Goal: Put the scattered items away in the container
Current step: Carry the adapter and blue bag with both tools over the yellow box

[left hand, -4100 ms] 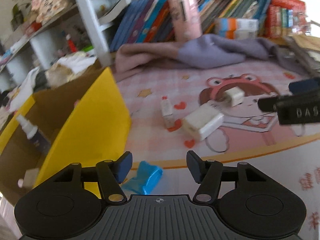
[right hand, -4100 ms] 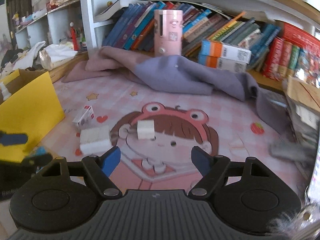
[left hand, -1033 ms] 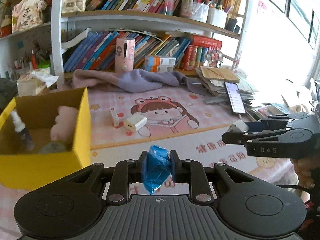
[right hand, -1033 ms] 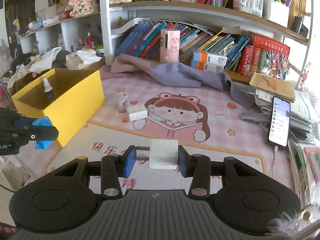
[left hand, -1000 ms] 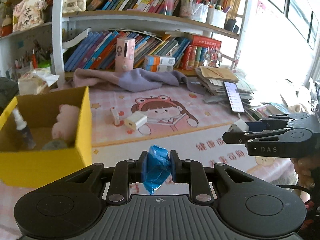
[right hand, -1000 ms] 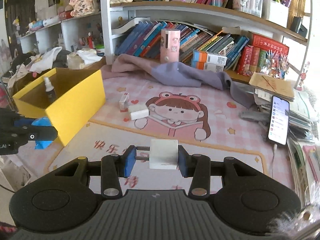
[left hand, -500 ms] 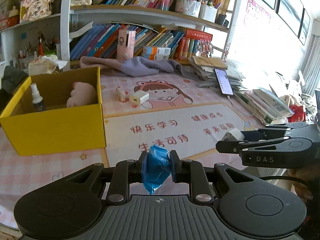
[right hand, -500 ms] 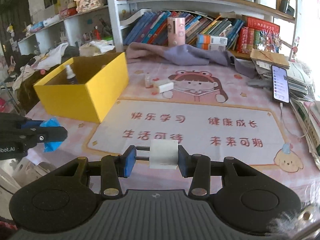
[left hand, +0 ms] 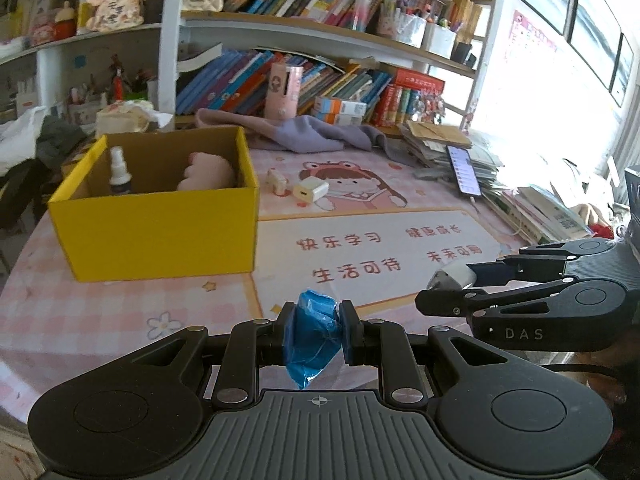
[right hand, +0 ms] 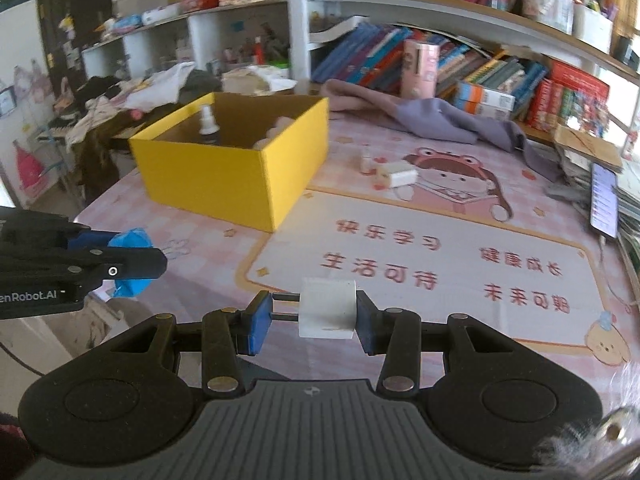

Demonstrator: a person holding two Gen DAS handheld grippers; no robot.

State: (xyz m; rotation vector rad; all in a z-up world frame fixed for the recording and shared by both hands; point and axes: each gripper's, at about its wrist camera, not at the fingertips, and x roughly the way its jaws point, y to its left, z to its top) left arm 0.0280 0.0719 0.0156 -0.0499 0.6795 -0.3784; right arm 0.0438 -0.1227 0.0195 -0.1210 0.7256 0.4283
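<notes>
Left claw (left hand: 316,330) clamped on blue wrapper (left hand: 314,334). Right claw (right hand: 308,316) clamped on white charger (right hand: 327,314). Both held above worktop (right hand: 440,240) front edge. Yellow box (left hand: 160,220) beyond, holding spray bottle (left hand: 119,172) and plush toy (left hand: 208,172).

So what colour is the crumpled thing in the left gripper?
Bright blue crumpled wrapper, clearest in the left wrist view.

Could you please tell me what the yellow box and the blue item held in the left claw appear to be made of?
Yellow box: likely cardboard, with a matte yellow outside, a plain brown inside and thin folded walls.
Blue item in the left claw: seemingly thin plastic film or wrapper, crinkled and glossy; what it contains cannot be told.
</notes>
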